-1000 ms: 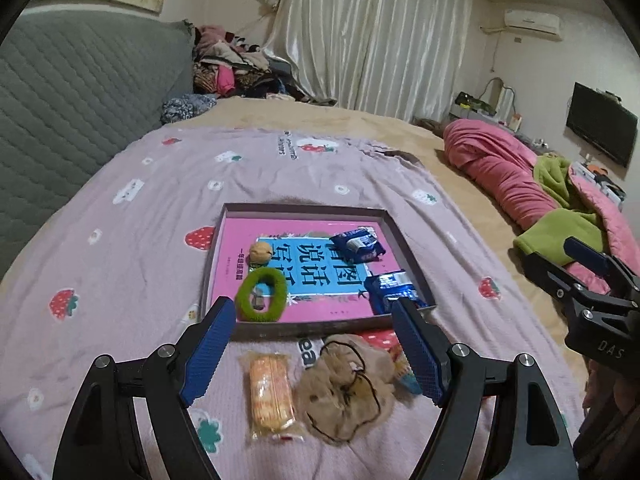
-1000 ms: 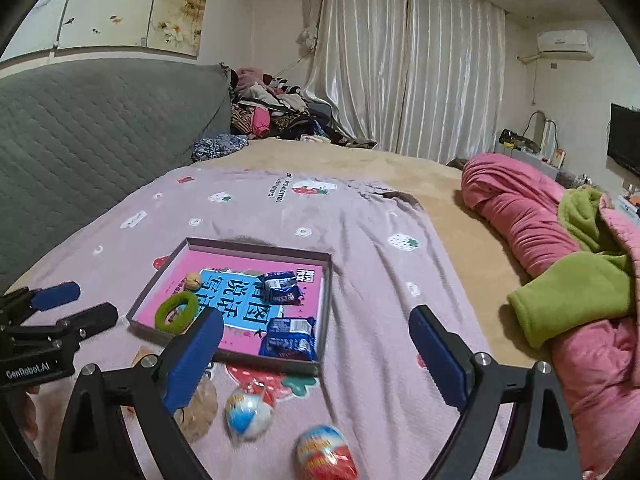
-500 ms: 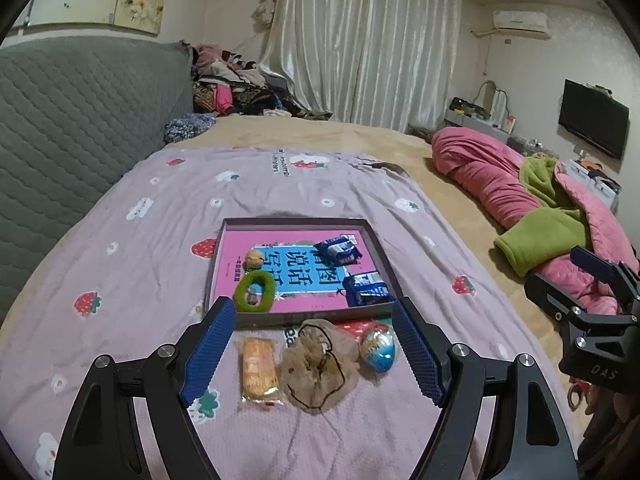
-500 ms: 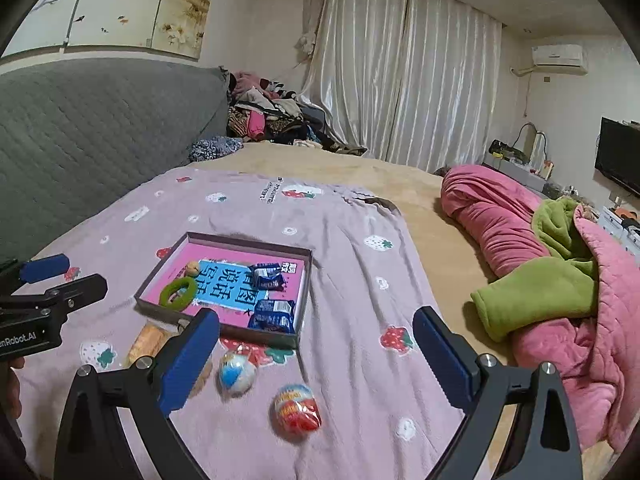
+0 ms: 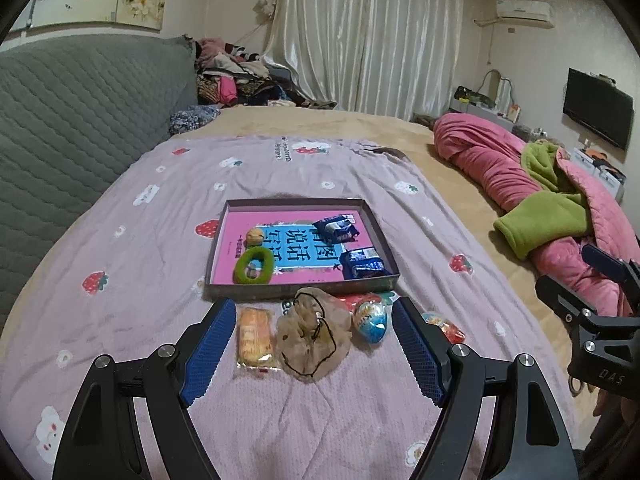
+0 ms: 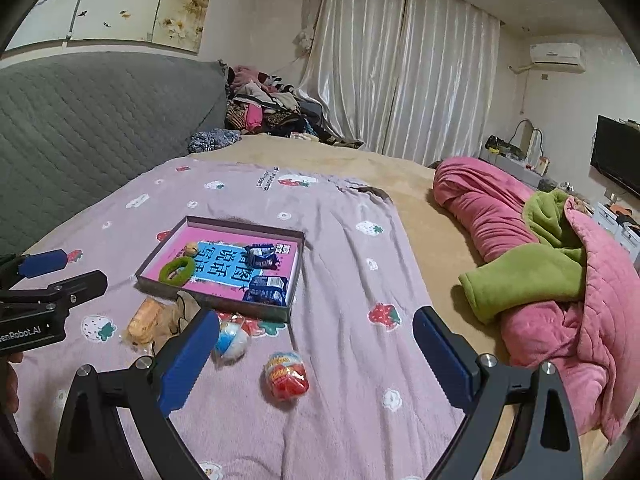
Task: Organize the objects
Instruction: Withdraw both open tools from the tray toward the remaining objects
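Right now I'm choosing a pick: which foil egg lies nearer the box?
The blue-and-white foil egg, just before the shallow cardboard box; the red foil egg lies farther out.

Red egg (image 5: 446,325) half hidden behind the left gripper's right finger; print on blue packets (image 5: 362,264) too small.

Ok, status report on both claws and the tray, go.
Left claw open, empty, over the beige pouch. Right claw open, empty, above the red egg. Tray part-filled; nothing blocking.
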`<state>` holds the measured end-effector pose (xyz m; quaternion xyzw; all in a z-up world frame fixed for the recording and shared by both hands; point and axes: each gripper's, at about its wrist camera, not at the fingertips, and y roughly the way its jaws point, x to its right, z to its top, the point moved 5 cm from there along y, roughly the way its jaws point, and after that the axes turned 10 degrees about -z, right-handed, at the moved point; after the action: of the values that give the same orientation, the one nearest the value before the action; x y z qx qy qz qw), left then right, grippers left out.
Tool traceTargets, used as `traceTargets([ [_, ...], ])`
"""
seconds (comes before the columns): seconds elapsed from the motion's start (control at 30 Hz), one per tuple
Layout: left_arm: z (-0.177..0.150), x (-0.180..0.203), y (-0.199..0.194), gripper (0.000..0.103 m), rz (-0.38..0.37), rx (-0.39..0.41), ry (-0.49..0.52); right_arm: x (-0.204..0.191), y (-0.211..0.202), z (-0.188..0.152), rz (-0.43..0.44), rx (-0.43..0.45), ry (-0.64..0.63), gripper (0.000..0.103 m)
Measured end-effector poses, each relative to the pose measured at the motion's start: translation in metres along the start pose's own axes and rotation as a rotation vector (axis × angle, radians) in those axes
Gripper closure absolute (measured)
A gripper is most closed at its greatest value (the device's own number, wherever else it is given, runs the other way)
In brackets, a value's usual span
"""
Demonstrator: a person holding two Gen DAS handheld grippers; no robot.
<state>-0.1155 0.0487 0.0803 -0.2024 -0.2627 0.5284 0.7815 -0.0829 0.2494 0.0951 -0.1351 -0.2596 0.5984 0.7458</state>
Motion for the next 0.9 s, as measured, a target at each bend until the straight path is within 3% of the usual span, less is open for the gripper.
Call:
traceTargets([
  [0.3,-0.009,0.008,-0.008,0.022,0.006,0.002,0.041,0.002,-0.005,-0.006,0.010,0.005,0.008,0.004],
  [0.9,-0.053,0.002,0.040,0.022,0.041,-0.086,0.079,-0.008,0.030,-0.046,0.039,-0.090,0.012,0.003],
])
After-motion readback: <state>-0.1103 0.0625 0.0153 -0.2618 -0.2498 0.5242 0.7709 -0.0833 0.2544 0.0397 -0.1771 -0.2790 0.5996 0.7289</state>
